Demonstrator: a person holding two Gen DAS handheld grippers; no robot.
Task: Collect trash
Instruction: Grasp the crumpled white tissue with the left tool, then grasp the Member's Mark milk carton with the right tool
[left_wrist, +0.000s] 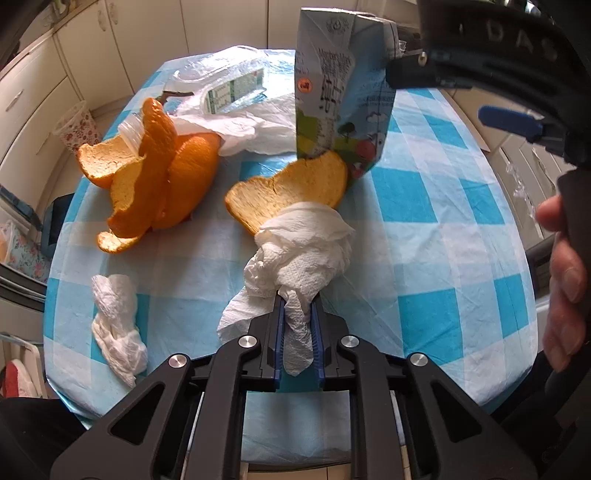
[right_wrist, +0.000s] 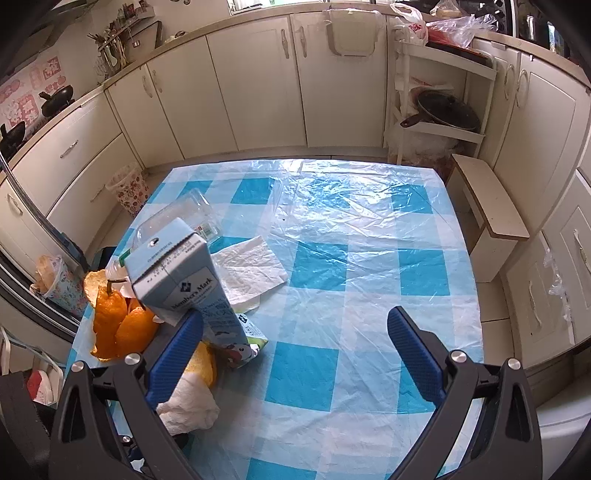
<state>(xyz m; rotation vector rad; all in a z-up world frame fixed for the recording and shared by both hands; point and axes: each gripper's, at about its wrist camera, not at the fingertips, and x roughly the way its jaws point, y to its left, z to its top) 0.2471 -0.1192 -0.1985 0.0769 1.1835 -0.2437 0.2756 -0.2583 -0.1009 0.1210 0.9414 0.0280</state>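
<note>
My left gripper (left_wrist: 297, 295) is shut on a crumpled white paper towel (left_wrist: 303, 251), held just above the checked table; the towel also shows in the right wrist view (right_wrist: 188, 408). Beyond it lie an orange peel piece (left_wrist: 291, 188) and a standing blue milk carton (left_wrist: 340, 88), which also shows in the right wrist view (right_wrist: 184, 280). A pile of orange peels (left_wrist: 159, 173) lies to the left. A second crumpled tissue (left_wrist: 114, 317) lies near left. My right gripper (right_wrist: 295, 325) is open and empty, above the table right of the carton.
A clear plastic bottle (left_wrist: 229, 81) and a flat white napkin (right_wrist: 251, 266) lie behind the carton. The table (right_wrist: 369, 258) has a blue-checked plastic cover. A floral bin (right_wrist: 129, 188) stands on the floor at left; a wooden stool (right_wrist: 487, 199) at right.
</note>
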